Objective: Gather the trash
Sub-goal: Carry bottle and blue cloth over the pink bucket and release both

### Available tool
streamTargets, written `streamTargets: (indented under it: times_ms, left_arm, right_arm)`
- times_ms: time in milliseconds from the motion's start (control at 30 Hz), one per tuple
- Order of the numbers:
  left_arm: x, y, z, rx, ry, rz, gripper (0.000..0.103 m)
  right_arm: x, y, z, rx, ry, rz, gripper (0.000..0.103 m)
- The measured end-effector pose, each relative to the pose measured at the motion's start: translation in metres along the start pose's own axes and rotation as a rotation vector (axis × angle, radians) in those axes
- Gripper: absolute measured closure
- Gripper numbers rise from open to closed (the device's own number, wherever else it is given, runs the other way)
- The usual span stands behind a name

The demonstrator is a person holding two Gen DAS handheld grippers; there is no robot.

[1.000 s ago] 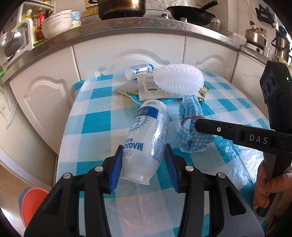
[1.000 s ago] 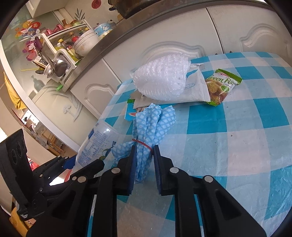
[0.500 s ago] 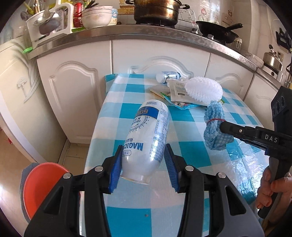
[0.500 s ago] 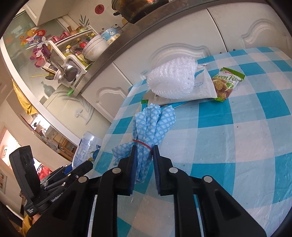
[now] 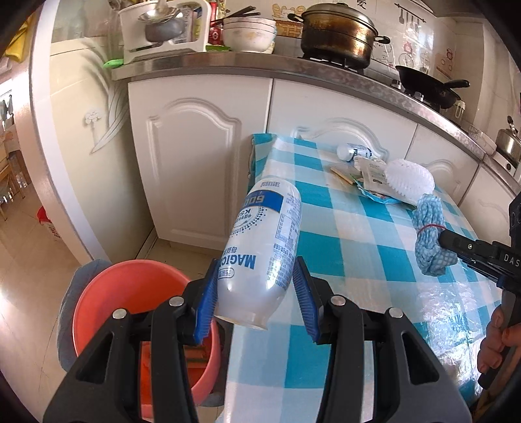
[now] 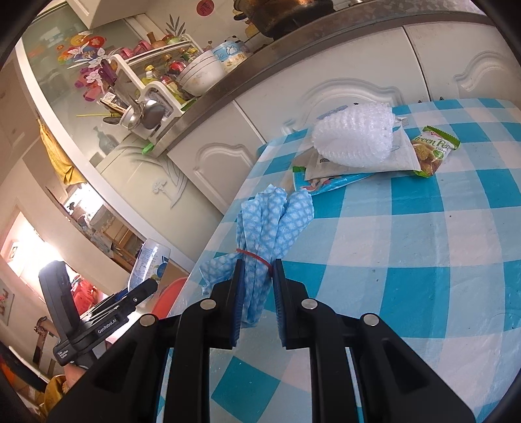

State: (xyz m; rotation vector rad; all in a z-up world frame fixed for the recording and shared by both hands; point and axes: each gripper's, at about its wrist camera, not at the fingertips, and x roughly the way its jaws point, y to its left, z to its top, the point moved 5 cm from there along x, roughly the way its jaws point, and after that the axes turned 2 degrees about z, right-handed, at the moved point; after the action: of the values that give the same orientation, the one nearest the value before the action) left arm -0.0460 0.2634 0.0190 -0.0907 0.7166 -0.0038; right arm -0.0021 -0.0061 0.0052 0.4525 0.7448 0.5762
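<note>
My left gripper point(image 5: 259, 293) is shut on a white and blue plastic bottle point(image 5: 263, 247), held in the air at the table's left edge, beside and above an orange bin point(image 5: 130, 312) on the floor. My right gripper point(image 6: 255, 286) is shut on a rolled blue patterned cloth point(image 6: 270, 221) bound with a red band, held above the checked table point(image 6: 423, 234). The cloth also shows in the left wrist view point(image 5: 429, 234). Further trash lies at the table's far end: a white bubble-wrap bundle point(image 6: 355, 136), flat wrappers point(image 6: 329, 179), a green snack packet point(image 6: 433, 153) and a small bottle point(image 5: 353, 151).
White kitchen cabinets point(image 5: 195, 156) stand behind the table, with a counter carrying a pot point(image 5: 338, 32), a pan point(image 5: 426, 84), bowls and a dish rack point(image 5: 162, 29). The orange bin stands on the floor left of the table and holds some items.
My left gripper has lifted the bottle off the table and carried it back and left, bringing the orange bin into view. My right gripper has raised the cloth and drawn it back.
</note>
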Motion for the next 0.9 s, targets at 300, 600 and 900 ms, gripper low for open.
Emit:
streamTargets:
  times_ms: [300, 600, 900]
  left_arm:
    - [-0.022, 0.066, -0.010, -0.108, -0.028, 0.078, 0.057]
    - [-0.036, 0.128, -0.028, -0.208, -0.031, 0.135, 0.057]
    - [-0.033, 0.165, -0.050, -0.292, -0.016, 0.142, 0.057]
  right_arm:
    - [0.014, 0.046, -0.012, -0.067, 0.047, 0.045, 0.085]
    - [0.046, 0.121, -0.038, -0.198, 0.152, 0.105, 0.085]
    - [0.088, 0.180, -0.062, -0.304, 0.275, 0.117, 0.085]
